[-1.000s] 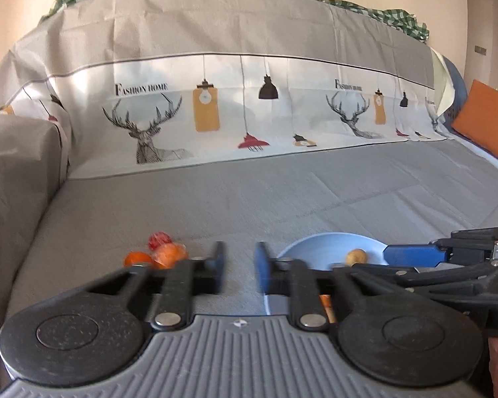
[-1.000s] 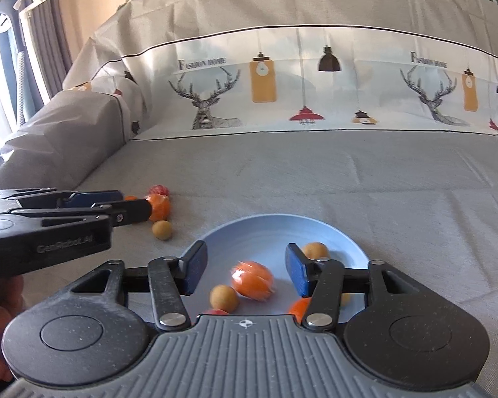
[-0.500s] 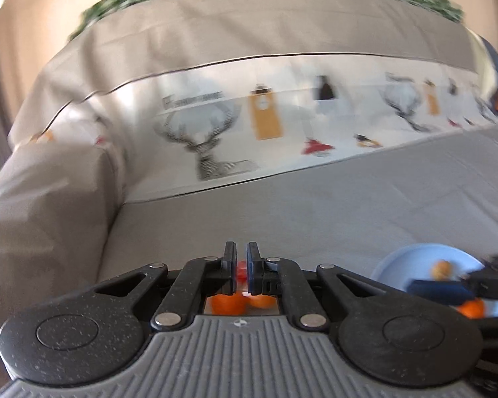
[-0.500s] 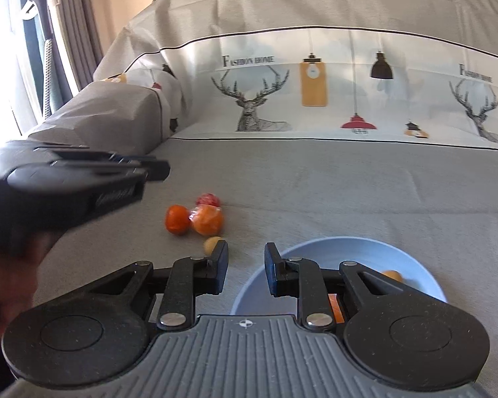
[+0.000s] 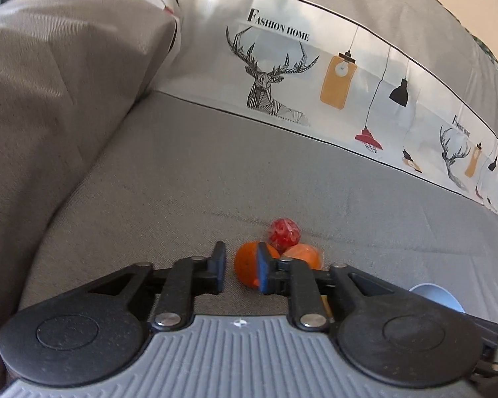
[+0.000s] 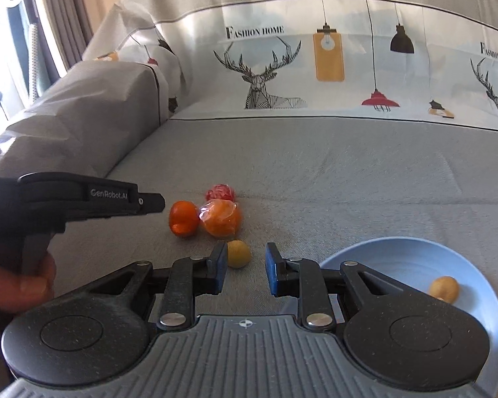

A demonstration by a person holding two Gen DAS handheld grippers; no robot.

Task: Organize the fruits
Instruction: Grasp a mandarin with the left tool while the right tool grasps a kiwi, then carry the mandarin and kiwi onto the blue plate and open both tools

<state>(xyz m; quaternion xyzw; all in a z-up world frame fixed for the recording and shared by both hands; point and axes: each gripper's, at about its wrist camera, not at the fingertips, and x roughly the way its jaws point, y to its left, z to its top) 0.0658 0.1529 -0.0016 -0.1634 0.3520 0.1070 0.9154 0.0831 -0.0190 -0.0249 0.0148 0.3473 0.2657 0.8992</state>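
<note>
Both tools have swung from the blue plate (image 6: 415, 248) to the sofa's loose fruit at its ten o'clock: left tool (image 5: 239, 267), jaws just parting, nears the orange fruit (image 5: 245, 265); right tool (image 6: 244, 270) gapes empty beside the yellow fruit (image 6: 239, 253).

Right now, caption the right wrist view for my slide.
Right gripper hovers by yellow fruit; blue plate at right.

Grey deer-print sofa cover (image 6: 315, 165), striped curtain (image 6: 66, 16)
</note>
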